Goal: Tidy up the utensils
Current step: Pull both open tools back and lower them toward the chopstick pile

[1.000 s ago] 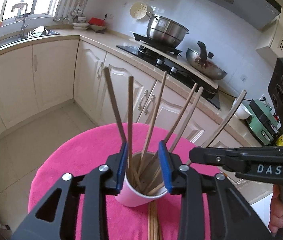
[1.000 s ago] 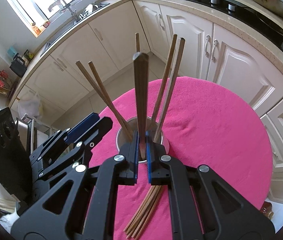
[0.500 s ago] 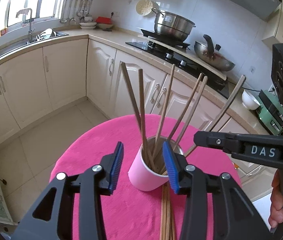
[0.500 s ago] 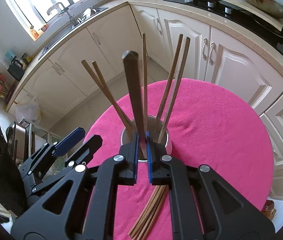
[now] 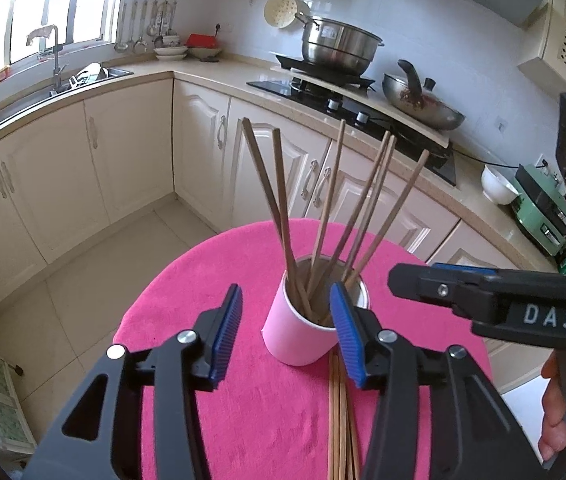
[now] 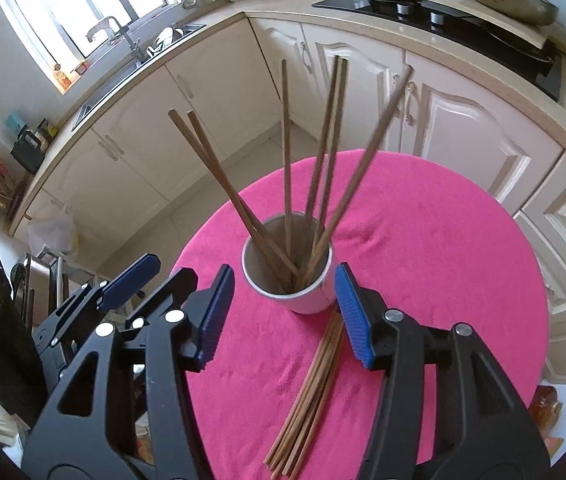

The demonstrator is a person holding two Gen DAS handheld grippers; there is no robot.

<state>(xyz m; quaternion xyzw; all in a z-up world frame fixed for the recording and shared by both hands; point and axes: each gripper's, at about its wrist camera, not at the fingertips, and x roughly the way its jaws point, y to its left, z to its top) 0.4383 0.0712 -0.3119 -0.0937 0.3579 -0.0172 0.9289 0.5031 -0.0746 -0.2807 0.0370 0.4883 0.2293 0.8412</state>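
A pink-white cup (image 5: 299, 330) (image 6: 297, 280) stands on the round table with a pink cloth (image 5: 243, 400) (image 6: 423, 260). Several brown chopsticks (image 5: 323, 216) (image 6: 315, 168) stand in it, leaning apart. A bundle of loose chopsticks (image 5: 339, 412) (image 6: 307, 400) lies flat on the cloth on the near side of the cup. My left gripper (image 5: 287, 336) is open and empty, just short of the cup. My right gripper (image 6: 283, 312) is open and empty, also just short of the cup; it shows at the right of the left wrist view (image 5: 423, 280).
Kitchen cabinets and a counter curve around behind the table, with a sink (image 5: 47, 88) at the left and a stove with a steel pot (image 5: 339, 46) and a wok (image 5: 423, 100) at the back. The floor lies beyond the table's far edge.
My right gripper has opened and let go of the chopstick, which now stands in the cup. My left gripper has opened wider and drawn back from the cup. Both have pulled away.
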